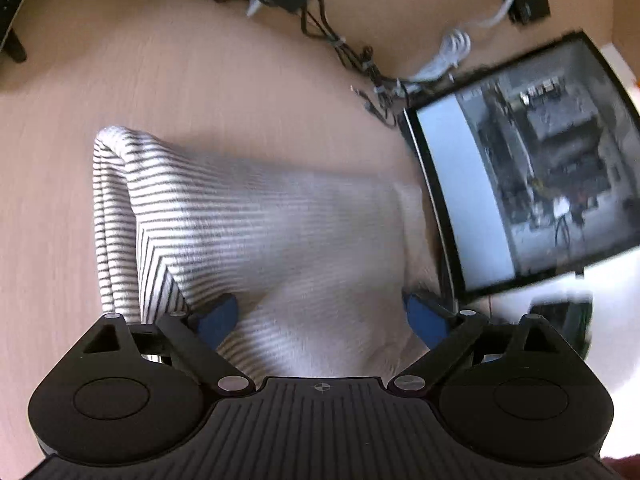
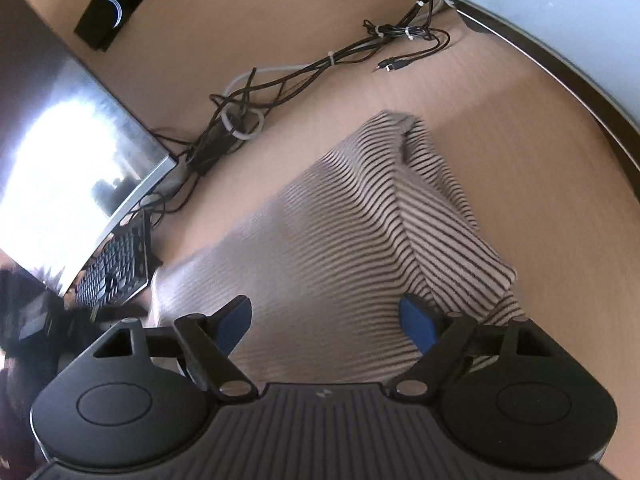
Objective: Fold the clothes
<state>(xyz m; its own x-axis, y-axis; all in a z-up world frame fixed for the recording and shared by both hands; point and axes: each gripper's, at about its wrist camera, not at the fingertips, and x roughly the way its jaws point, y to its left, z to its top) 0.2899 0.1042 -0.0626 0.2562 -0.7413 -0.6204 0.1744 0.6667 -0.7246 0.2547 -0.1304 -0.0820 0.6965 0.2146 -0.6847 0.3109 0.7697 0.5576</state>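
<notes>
A: What lies on the tabletop (image 1: 192, 80)?

B: A folded striped garment (image 1: 248, 232), soft ribbed knit in white with thin dark lines, resting on pale wood-grain laminate. One end is doubled into a rounded fold.

A: And the fingers?

B: The left gripper (image 1: 324, 316) has its blue-padded fingers (image 1: 218, 320) spread wide over the cloth, grasping nothing. The right gripper (image 2: 326, 320) is likewise released, fingers (image 2: 236, 318) apart above the fabric.

A: Anything nearby?

B: A glossy monitor (image 1: 520, 184), tangled black cables (image 2: 304, 76), and a dark keyboard (image 2: 112, 272).
</notes>
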